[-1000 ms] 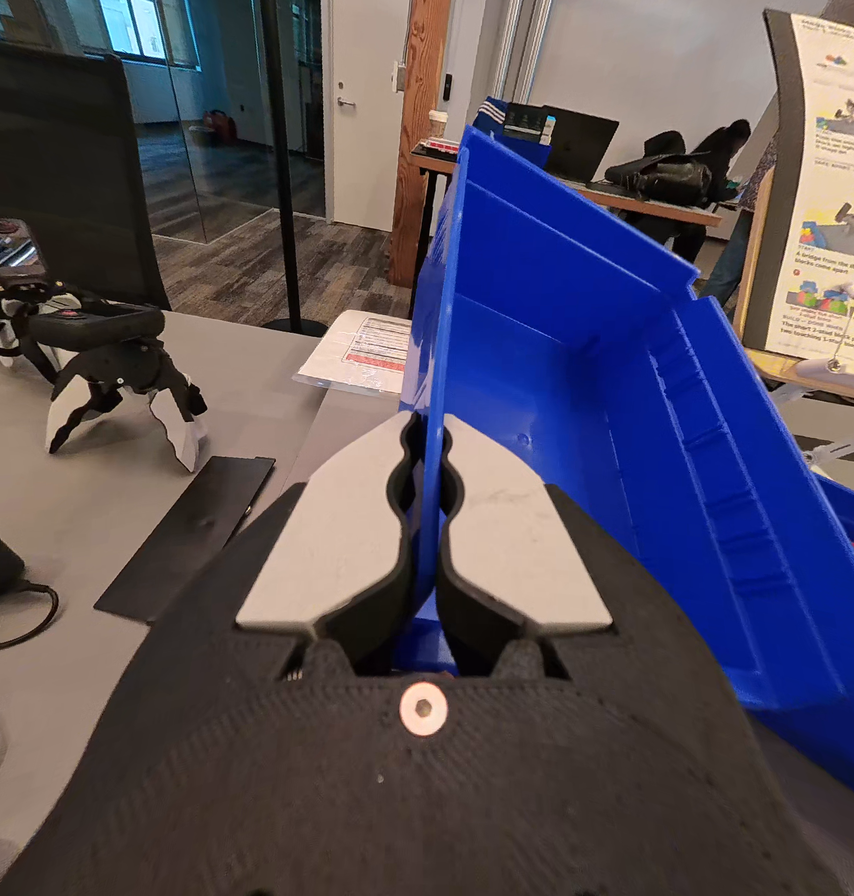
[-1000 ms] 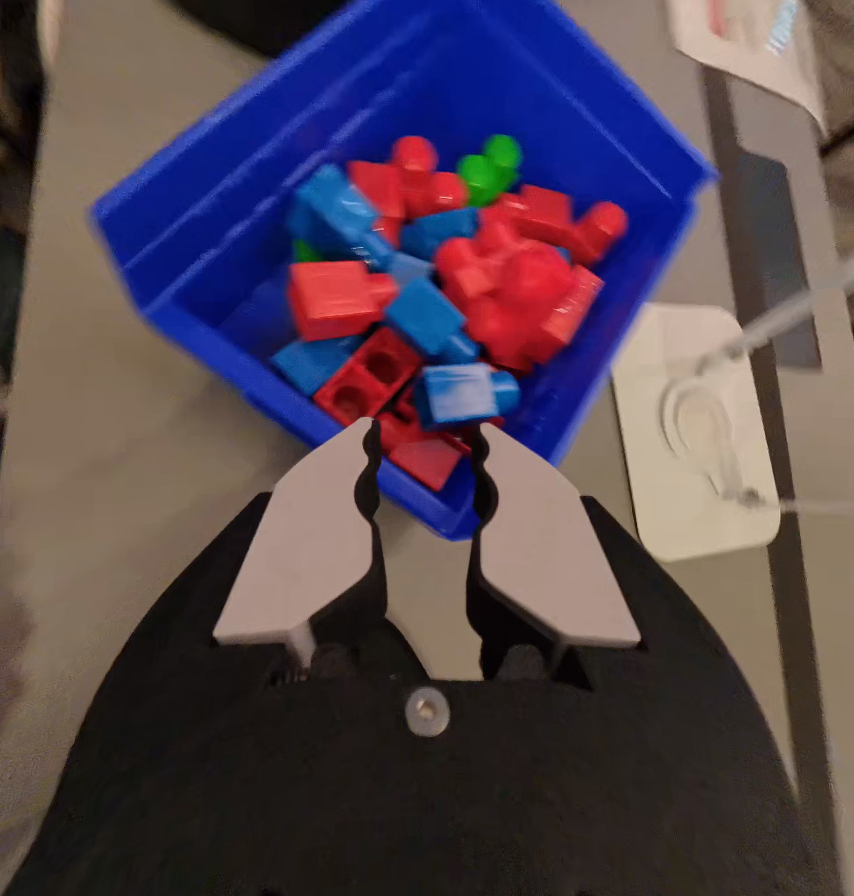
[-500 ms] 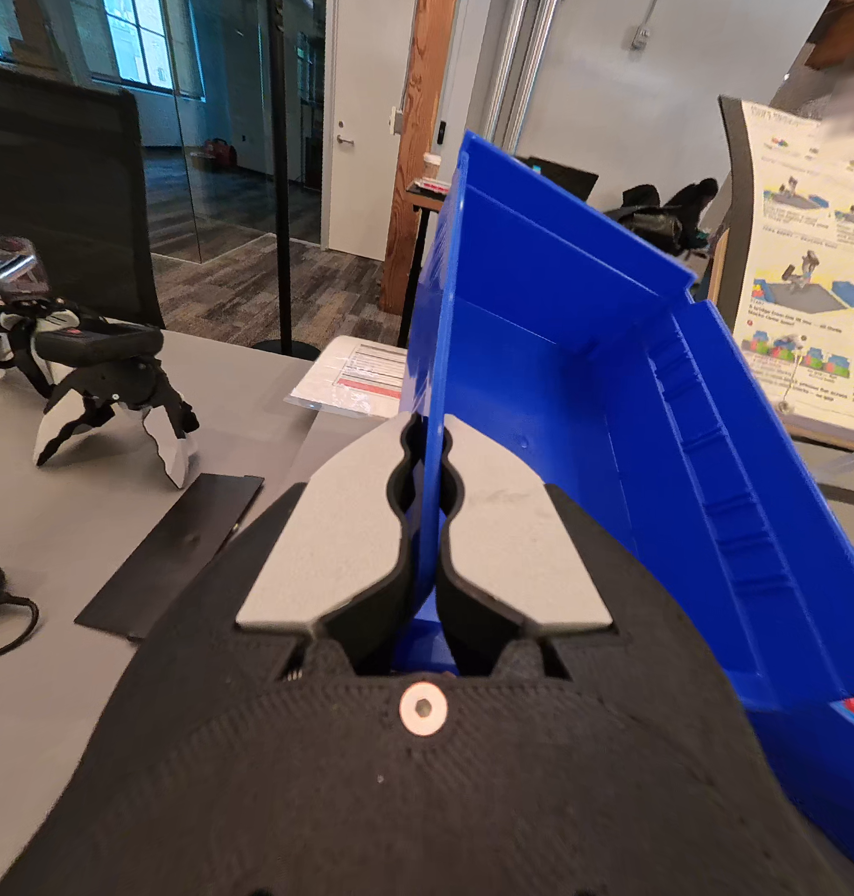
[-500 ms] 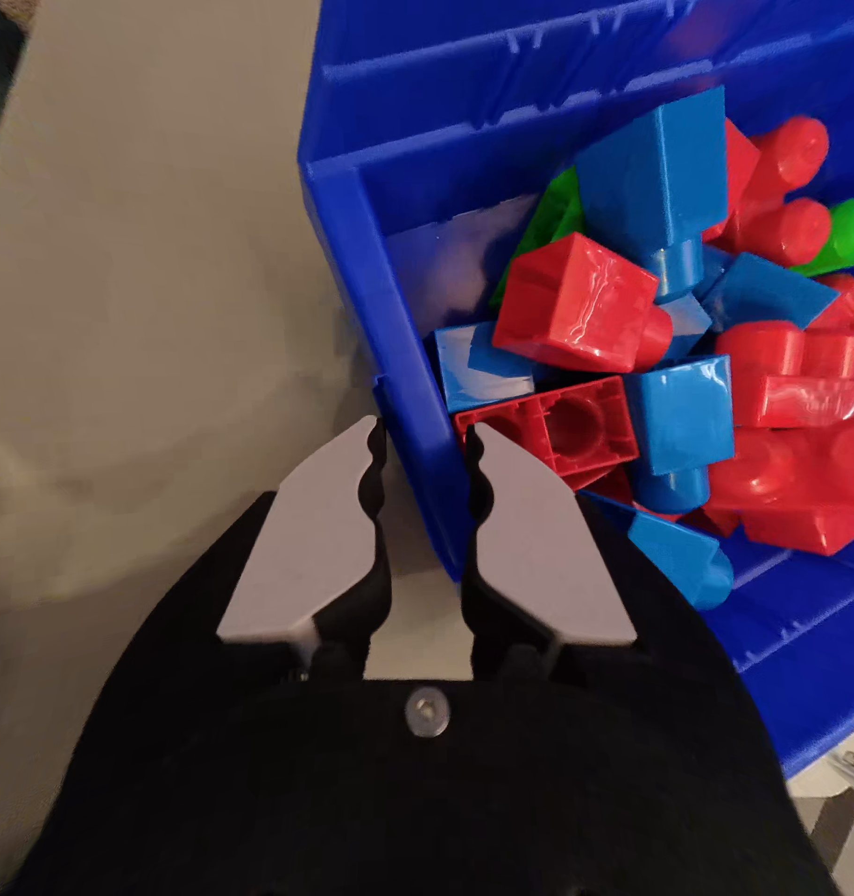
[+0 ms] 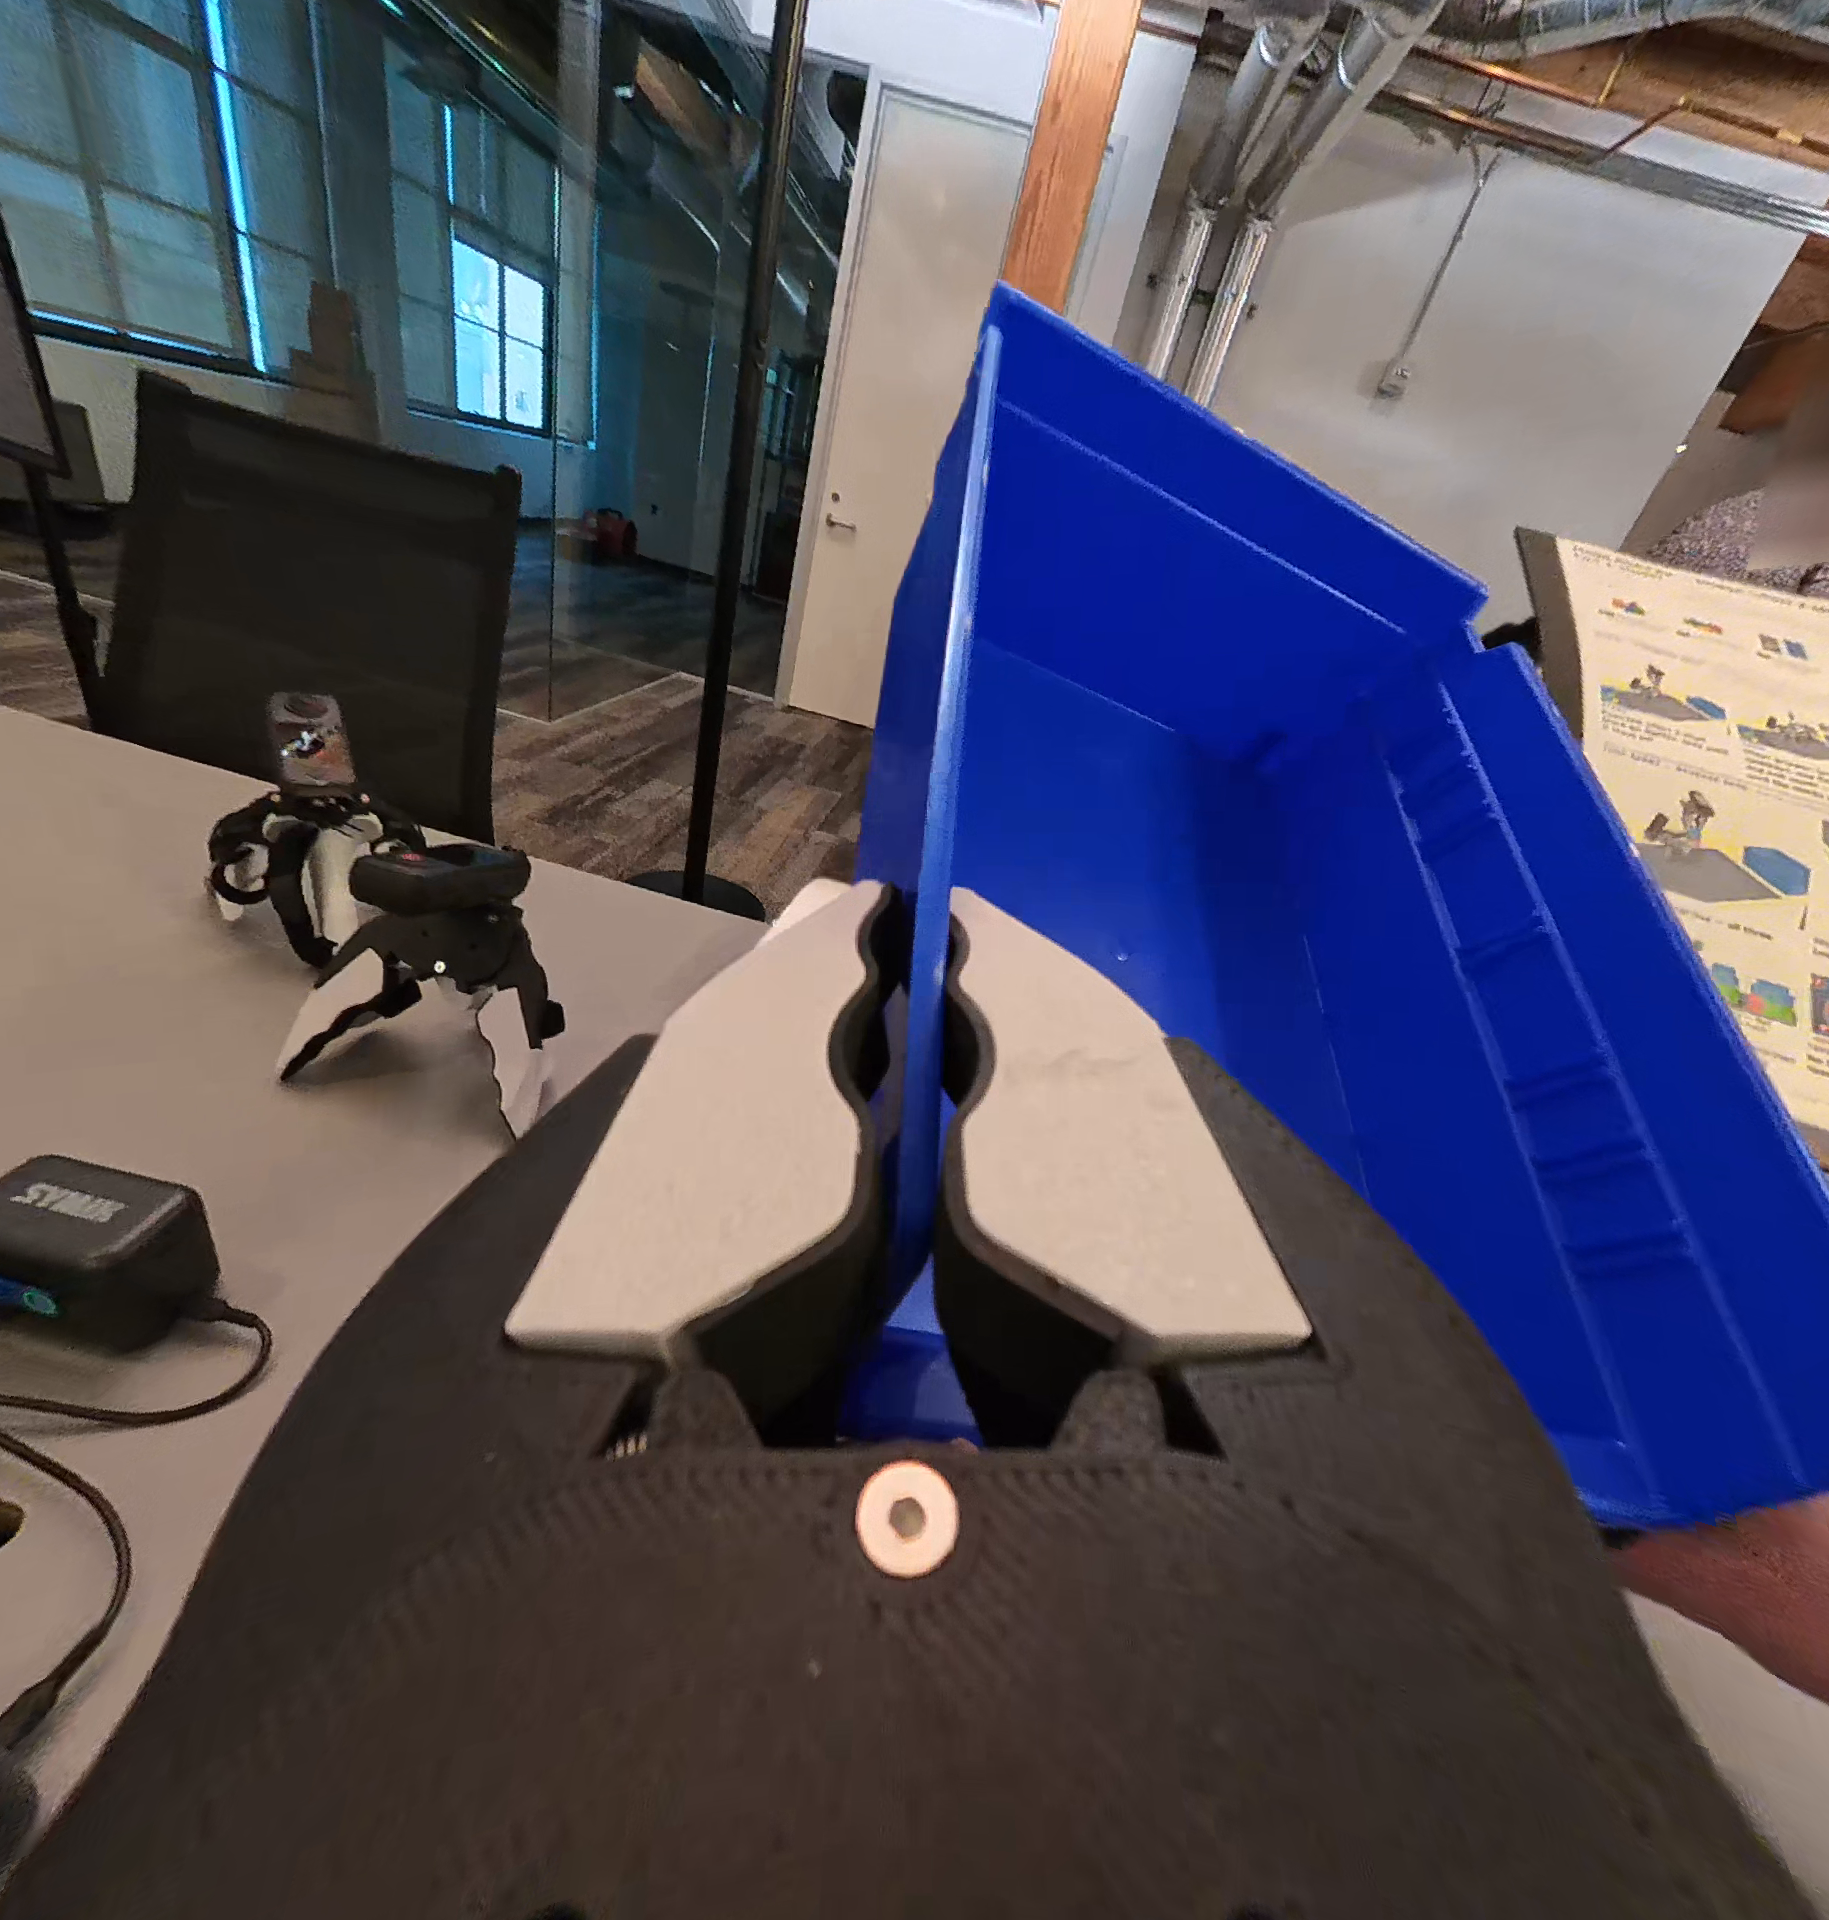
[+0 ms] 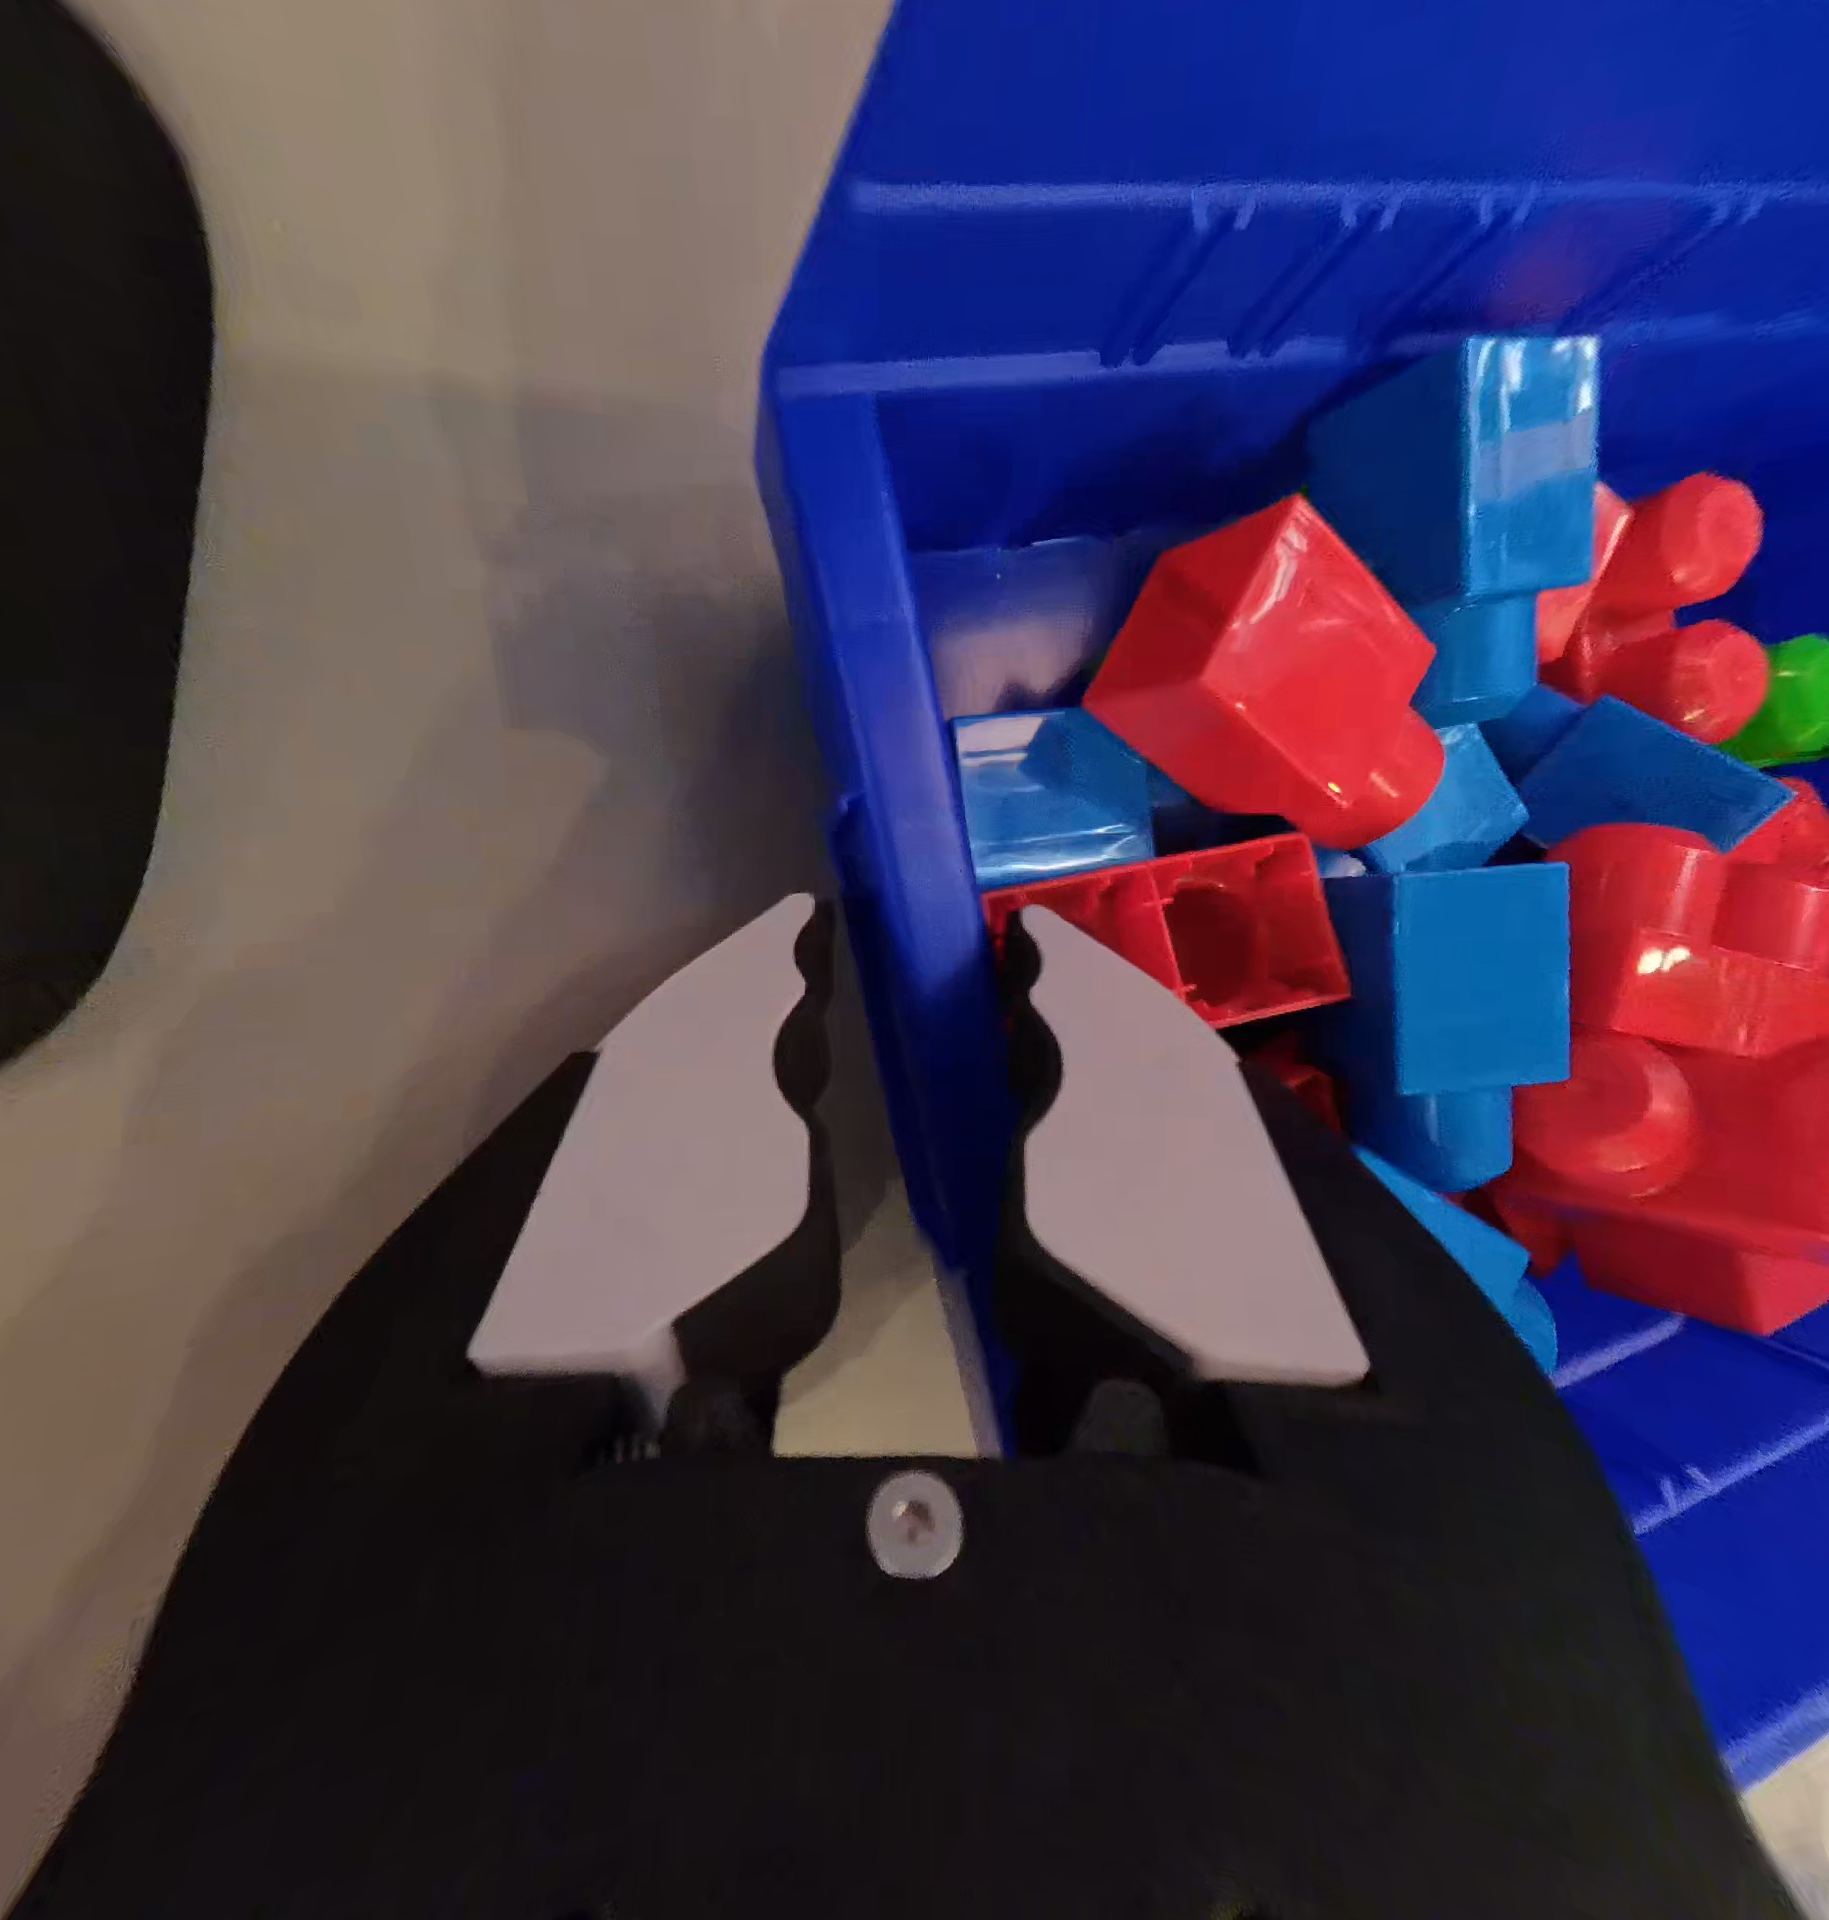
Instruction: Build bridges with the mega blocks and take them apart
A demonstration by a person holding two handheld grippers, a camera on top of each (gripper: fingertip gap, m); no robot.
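While no bridge is in sight, the mega blocks (image 6: 1409, 831) are all loose in a red, blue and green heap inside the blue bin (image 5: 1253, 935), which is tipped up off the desk (image 5: 110, 987), so building has probably not begun and the taking apart lies further off. The left claw (image 5: 915, 940) is clamped tight on the bin's thin side wall. The right claw (image 6: 915, 935) straddles a thicker rim, partly open (whether its pads press, I cannot tell). Toward the grey desk's far edge lie a spare gripper (image 5: 411, 935) and a black charger (image 5: 79, 1247); beyond are a glass-walled office, a black chair (image 5: 307, 623) and an instruction poster (image 5: 1741, 831).
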